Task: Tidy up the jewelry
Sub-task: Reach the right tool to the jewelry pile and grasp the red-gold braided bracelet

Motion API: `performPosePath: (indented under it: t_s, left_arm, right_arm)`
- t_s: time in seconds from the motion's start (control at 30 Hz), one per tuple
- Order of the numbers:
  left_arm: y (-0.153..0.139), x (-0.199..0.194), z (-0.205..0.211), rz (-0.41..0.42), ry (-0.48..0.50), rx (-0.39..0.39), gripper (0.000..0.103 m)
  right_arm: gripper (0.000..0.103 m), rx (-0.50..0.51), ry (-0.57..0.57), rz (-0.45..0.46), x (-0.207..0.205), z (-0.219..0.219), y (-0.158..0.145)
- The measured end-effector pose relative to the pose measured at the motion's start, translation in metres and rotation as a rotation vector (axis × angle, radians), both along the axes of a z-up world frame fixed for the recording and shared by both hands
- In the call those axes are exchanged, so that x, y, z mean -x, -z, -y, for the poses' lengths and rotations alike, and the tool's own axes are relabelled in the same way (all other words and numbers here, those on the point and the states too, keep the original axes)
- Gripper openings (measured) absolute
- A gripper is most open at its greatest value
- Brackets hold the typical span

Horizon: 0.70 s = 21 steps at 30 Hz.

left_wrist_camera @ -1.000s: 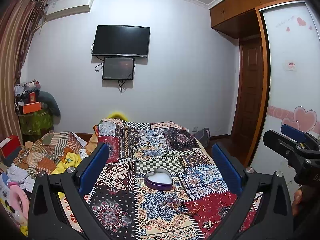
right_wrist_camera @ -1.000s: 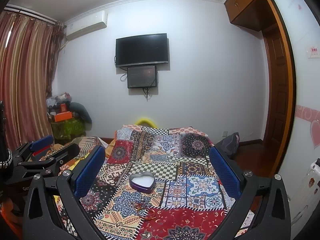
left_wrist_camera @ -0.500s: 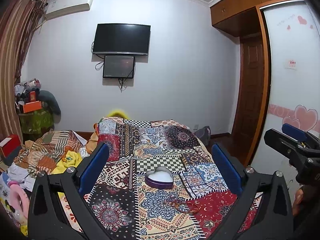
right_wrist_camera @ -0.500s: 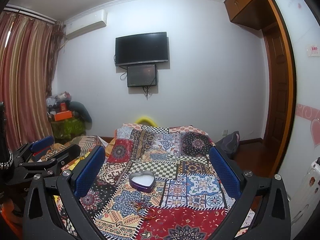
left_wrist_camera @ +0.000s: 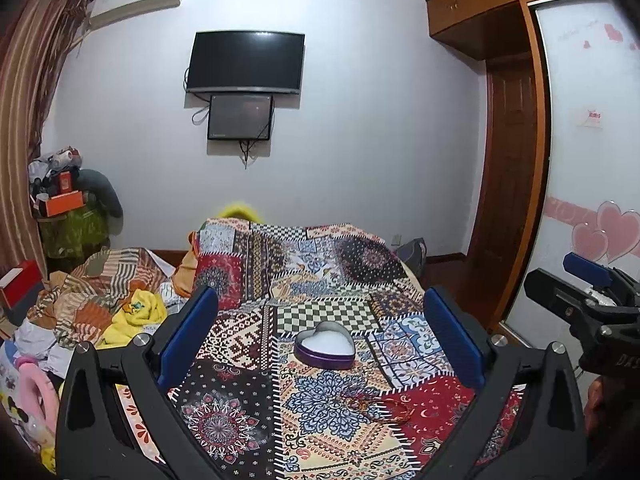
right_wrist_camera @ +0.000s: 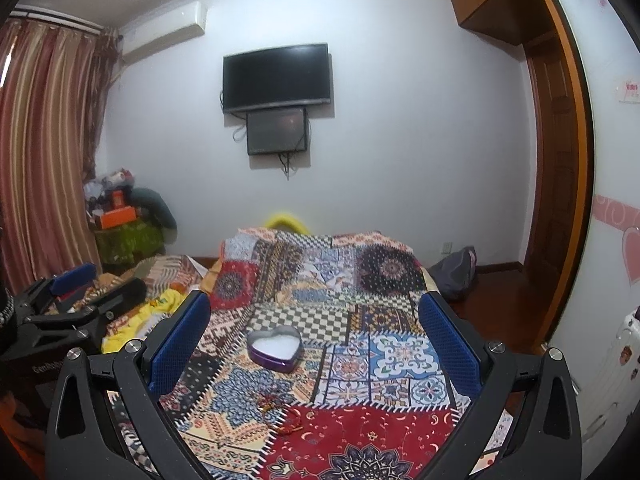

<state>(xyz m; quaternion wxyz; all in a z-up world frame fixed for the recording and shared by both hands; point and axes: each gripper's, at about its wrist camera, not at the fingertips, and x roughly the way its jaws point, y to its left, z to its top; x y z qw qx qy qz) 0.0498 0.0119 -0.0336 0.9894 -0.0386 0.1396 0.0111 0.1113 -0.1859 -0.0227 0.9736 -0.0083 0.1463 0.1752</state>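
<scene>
Bed (left_wrist_camera: pixel 240 344) with patchwork cover, carrying all items. Left gripper (left_wrist_camera: pixel 320 344) and right gripper (right_wrist_camera: pixel 316 340): both above the near end, jaws wide, empty. Heart-shaped tin (left_wrist_camera: pixel 325 345), purple, lidless, at 12 o'clock from both. Jewelry (left_wrist_camera: pixel 378 402): red bracelets, strung loosely across 9 to 3 o'clock, lying between tin and grippers; roughly 1 o'clock from left, 11 o'clock from right (right_wrist_camera: pixel 286 416). Neither gripper looks clearly nearer.
</scene>
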Motion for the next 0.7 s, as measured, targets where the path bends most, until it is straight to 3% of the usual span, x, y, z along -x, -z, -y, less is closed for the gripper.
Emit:
performPosePath:
  t_s: [0.2, 0.5, 0.7]
  left_arm:
    - [0.025, -0.027, -0.013, -0.102, -0.019, 0.002, 0.103]
    - [0.090, -0.067, -0.031, -0.344, -0.044, -0.022, 0.103]
    - [0.122, -0.083, -0.034, -0.458, 0.003, -0.010, 0.103]
  right_arm:
    - [0.103, 0.044, 0.016, -0.115, -0.030, 0.001, 0.030]
    - [0.103, 0.087, -0.019, -0.320, -0.068, 0.000, 0.074]
    - [0.103, 0.132, -0.082, -0.428, -0.082, -0.012, 0.104]
